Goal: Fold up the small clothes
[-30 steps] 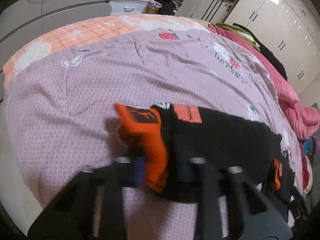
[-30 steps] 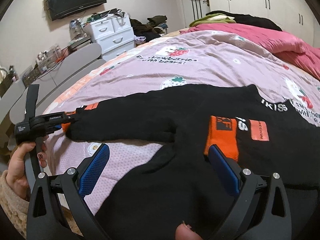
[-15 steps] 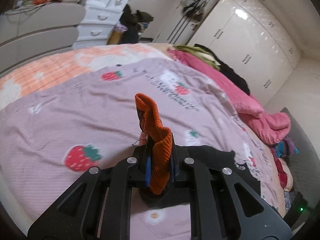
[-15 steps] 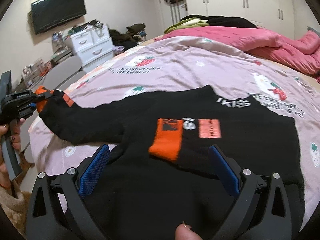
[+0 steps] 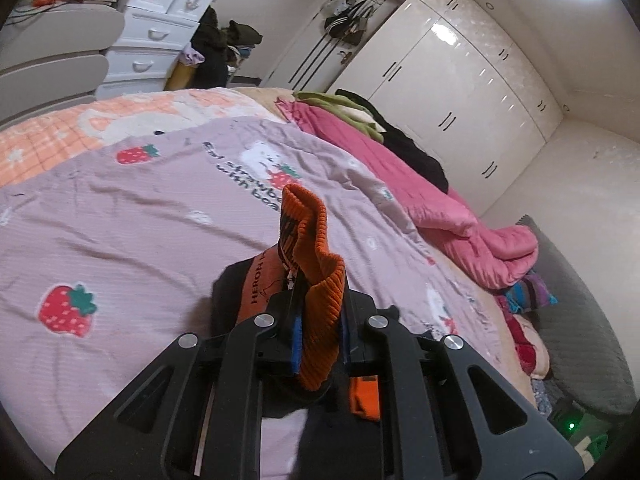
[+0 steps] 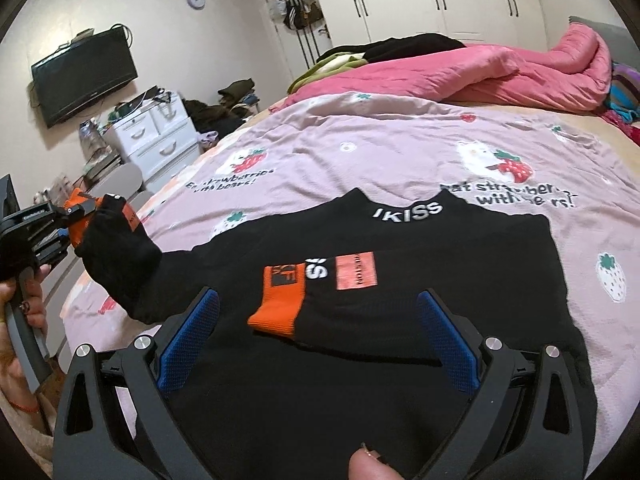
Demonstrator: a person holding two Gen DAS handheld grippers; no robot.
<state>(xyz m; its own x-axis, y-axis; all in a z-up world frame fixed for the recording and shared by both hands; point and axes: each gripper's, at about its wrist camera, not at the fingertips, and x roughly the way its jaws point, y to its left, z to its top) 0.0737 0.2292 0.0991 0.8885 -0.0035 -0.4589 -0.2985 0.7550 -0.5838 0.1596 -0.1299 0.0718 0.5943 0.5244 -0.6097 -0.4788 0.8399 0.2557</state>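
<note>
One black sweater on the strawberry bedsheet. Two orange cuffs: one folded onto the sweater's chest, one off the sweater's left edge. Two grippers: right gripper over the sweater's lower part, left gripper off its left edge. One pink quilt beyond the sweater's collar. One wall television, one clock, one white drawer unit, all far left of the sweater.

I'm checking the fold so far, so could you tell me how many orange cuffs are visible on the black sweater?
2: one orange cuff clamped in the left gripper, lifted off the bed; the other cuff lies folded across the sweater's chest.
</note>
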